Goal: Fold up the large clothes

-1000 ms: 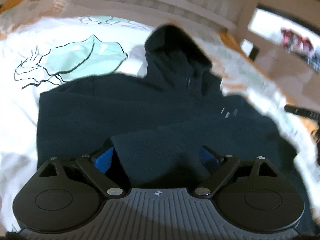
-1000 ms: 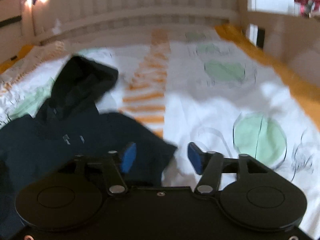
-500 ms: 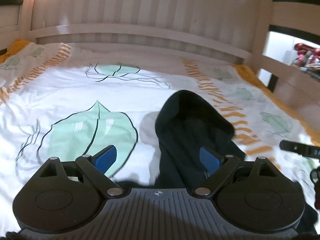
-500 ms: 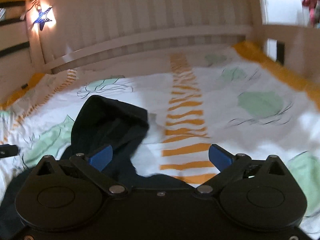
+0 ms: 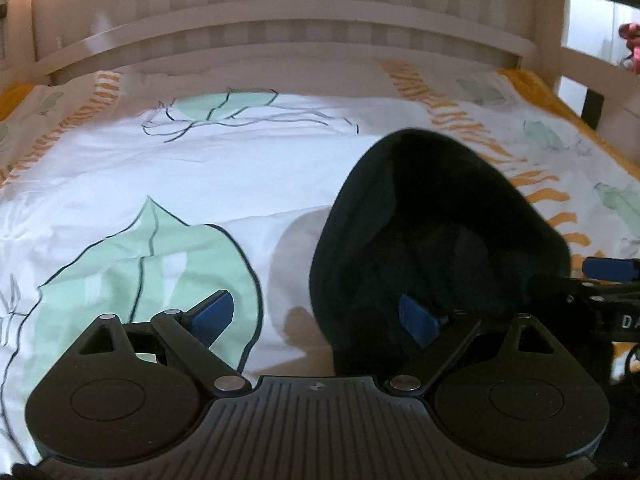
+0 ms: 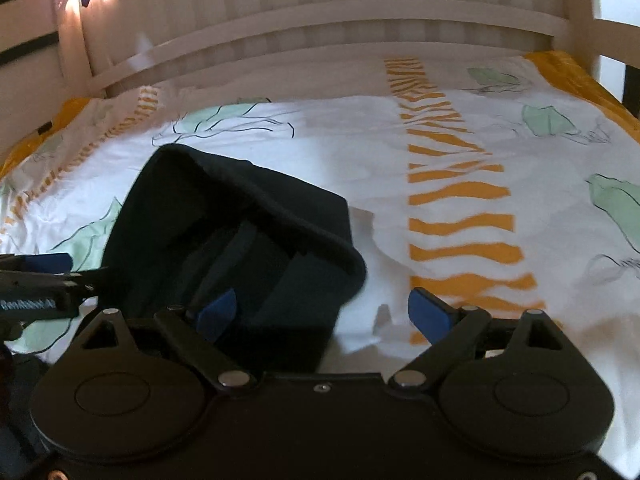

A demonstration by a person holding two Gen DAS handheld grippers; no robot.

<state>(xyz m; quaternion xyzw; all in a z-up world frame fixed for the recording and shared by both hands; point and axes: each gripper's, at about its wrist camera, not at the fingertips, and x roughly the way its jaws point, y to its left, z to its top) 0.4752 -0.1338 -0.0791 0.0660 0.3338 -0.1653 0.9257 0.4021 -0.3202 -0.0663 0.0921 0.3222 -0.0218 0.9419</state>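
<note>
You have lifted both tools off the hoodie's body since a second ago, and now only its hood is showing. Your left gripper (image 5: 316, 318) is gaping wide with nothing between its blue pads, the dark hood (image 5: 436, 232) lying at two o'clock, overlapping the right pad. Your right gripper (image 6: 324, 314) is likewise spread wide and holding nothing, the hood (image 6: 240, 232) sitting at ten o'clock on the leaf-printed bedsheet (image 6: 500, 152), the slatted headboard (image 6: 320, 12) standing at twelve

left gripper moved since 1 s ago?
Yes. The left gripper has moved forward toward the headboard; only the hood of the garment shows now.
</note>
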